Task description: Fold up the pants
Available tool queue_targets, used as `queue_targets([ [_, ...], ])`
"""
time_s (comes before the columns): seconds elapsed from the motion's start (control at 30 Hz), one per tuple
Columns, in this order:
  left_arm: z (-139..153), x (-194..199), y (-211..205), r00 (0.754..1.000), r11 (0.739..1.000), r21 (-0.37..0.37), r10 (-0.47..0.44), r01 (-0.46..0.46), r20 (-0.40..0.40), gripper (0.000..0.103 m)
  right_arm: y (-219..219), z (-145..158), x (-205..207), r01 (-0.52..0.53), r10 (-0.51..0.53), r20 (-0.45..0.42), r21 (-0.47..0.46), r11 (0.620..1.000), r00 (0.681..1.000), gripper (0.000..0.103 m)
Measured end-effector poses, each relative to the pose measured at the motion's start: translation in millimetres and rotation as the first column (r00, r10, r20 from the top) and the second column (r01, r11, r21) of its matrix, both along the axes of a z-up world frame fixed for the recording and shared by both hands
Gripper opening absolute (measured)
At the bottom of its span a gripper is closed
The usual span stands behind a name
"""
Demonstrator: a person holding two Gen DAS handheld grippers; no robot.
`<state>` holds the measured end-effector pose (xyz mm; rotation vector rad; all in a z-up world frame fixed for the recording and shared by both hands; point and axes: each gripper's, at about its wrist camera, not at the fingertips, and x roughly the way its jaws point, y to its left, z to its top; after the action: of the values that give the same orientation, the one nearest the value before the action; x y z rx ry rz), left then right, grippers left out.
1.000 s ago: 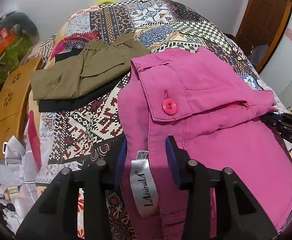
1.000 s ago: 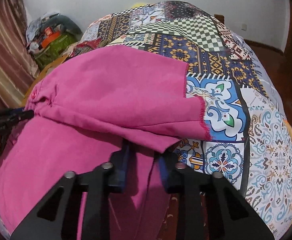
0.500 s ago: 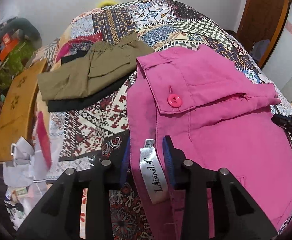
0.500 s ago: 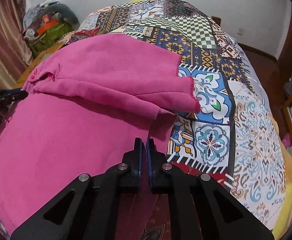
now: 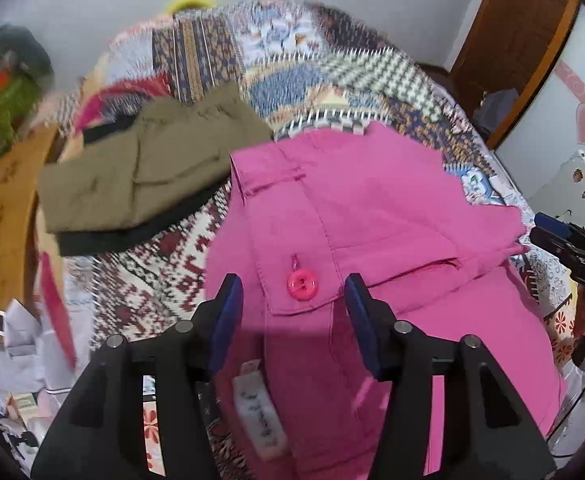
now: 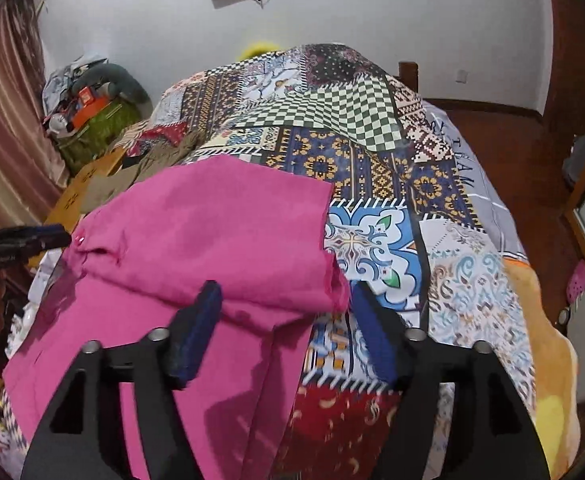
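The soft pink pants (image 5: 372, 220) lie folded on the patchwork bedspread (image 6: 372, 128), and both the left gripper (image 5: 294, 300) and right gripper (image 6: 284, 312), pinched narrower a moment ago, now gape wide, holding nothing

Pink pants on a patchwork of prints

I see the pants (image 5: 372, 208) in solid magenta pink with a brighter pink button (image 5: 301, 285) and a white label (image 5: 258, 412); the bedspread (image 6: 372, 120) under them mixes green-and-white checks, navy with orange motifs, and blue-and-white tile florals; the folded garment (image 5: 140, 176) is olive over black; both of my grippers are black with blue pads (image 5: 228, 312).
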<state>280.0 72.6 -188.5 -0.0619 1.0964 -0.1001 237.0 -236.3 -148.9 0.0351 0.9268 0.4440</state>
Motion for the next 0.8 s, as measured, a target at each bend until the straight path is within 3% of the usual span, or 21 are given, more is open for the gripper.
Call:
queue_targets([
  [0.13, -10.5, 8.8, 1.8, 0.999, 0.998, -0.060, 0.011, -0.013, -0.031, 0.052, 3.8, -18.2, 20.3, 0.018, -0.018, -0.051, 0.011, 1.000, 0.999, 0.065],
  [0.23, -9.5, 9.1, -0.9, 1.000, 0.999, -0.046, 0.014, -0.014, -0.008, 0.035, 3.8, -27.9, 29.3, 0.022, -0.017, -0.085, 0.051, 0.998, 0.996, 0.061],
  [0.27, -8.2, 7.6, -2.8, 1.000, 1.000, -0.025, 0.017, -0.017, 0.005, 0.025, 5.4, -30.6, 31.5, 0.012, -0.006, -0.097, 0.064, 0.998, 0.995, 0.050],
  [0.33, -6.4, 6.3, -5.3, 0.999, 1.000, 0.016, 0.016, -0.016, 0.028, 0.021, 11.3, -36.4, 35.5, -0.018, 0.025, -0.127, 0.061, 0.998, 0.992, 0.038],
  [0.37, -4.9, 4.6, -6.5, 0.999, 0.999, 0.029, 0.016, -0.018, 0.044, 0.009, 15.4, -38.5, 36.3, -0.038, 0.044, -0.128, 0.053, 0.998, 0.991, 0.029],
  [0.4, -2.7, 2.9, -6.5, 0.998, 0.998, 0.055, 0.027, -0.030, 0.065, 0.009, 18.9, -39.7, 36.3, -0.057, 0.062, -0.127, 0.046, 0.997, 0.990, 0.020],
  [0.47, 2.3, -1.1, -8.0, 0.992, 0.990, 0.123, 0.056, -0.070, 0.117, 0.006, 24.8, -41.0, 34.5, -0.086, 0.086, -0.107, 0.010, 0.996, 0.991, 0.011],
  [0.6, 5.1, -5.9, -5.0, 0.980, 0.974, 0.188, 0.089, -0.124, 0.180, 0.005, 33.1, -35.4, 31.8, -0.122, 0.121, -0.021, -0.061, 0.991, 0.992, 0.007],
  [0.73, -10.8, -3.4, 3.6, 0.983, 0.957, 0.250, 0.113, -0.148, 0.148, 0.001, 42.5, -23.3, 34.4, -0.127, 0.140, 0.085, -0.144, 0.981, 0.987, 0.005],
  [0.8, -19.9, -1.7, 13.0, 0.986, 0.967, 0.209, 0.129, -0.148, 0.103, 0.001, 45.5, -17.7, 39.3, -0.119, 0.142, 0.129, -0.173, 0.978, 0.981, 0.005],
])
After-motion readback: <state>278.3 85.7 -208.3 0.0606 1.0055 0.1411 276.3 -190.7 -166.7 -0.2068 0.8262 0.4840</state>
